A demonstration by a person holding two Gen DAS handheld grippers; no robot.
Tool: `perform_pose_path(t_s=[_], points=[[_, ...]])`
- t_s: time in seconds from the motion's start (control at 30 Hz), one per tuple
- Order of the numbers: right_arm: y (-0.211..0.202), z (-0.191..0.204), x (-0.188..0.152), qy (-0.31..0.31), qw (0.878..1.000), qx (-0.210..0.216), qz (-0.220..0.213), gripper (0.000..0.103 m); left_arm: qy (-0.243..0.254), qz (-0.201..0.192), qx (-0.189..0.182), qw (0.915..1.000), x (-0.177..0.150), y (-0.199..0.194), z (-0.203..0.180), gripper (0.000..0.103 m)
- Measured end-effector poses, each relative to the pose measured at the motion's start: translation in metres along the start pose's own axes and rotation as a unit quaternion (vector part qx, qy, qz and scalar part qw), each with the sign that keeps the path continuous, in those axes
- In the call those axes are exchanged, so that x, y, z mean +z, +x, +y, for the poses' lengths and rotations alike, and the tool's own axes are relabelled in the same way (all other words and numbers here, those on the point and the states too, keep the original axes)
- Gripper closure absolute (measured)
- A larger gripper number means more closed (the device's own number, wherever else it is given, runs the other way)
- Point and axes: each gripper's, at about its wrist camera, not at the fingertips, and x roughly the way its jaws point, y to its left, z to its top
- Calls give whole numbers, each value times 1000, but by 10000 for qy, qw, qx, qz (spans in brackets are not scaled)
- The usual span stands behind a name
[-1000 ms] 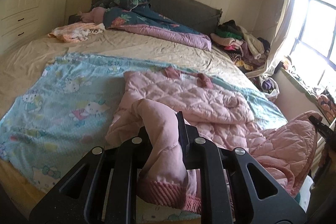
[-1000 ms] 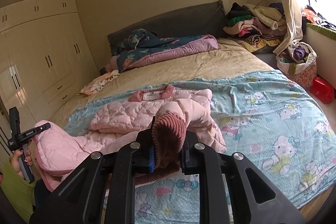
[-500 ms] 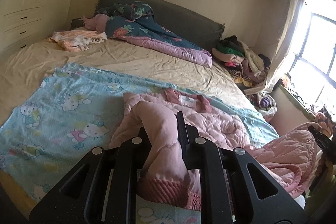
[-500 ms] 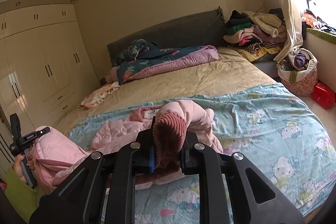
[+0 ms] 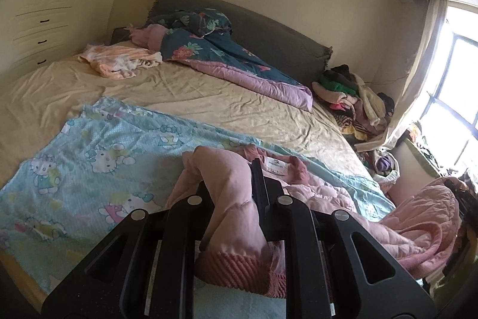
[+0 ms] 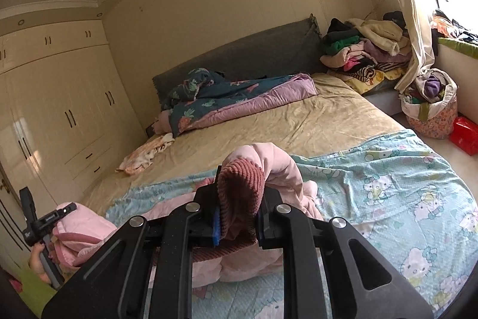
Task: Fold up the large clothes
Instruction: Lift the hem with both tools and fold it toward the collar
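A pink quilted jacket hangs between my two grippers above the light blue cartoon-print sheet at the near end of the bed. My left gripper is shut on one sleeve, whose ribbed dark pink cuff hangs in front of the camera. My right gripper is shut on the other ribbed cuff, and jacket fabric bunches beyond it. The collar and label show past the left fingers. In the right wrist view the left gripper appears at far left, in a hand.
A beige bed sheet covers the far half. A dark floral quilt and a peach cloth lie by the grey headboard. Piled clothes, a full fabric basket and a red box stand by the window; wardrobes line the other side.
Both grippers have risen with the sleeves still held. The jacket has lifted off the blue sheet and less of it lies flat; the bed looks lower in both views.
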Motion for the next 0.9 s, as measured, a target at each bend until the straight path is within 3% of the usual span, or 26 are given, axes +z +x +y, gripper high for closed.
perform_pose_path(t_s=[0.9], points=[[116,-39,19,153,9958,-490,759,87,680,122,749,9948,11,80,-18,94]])
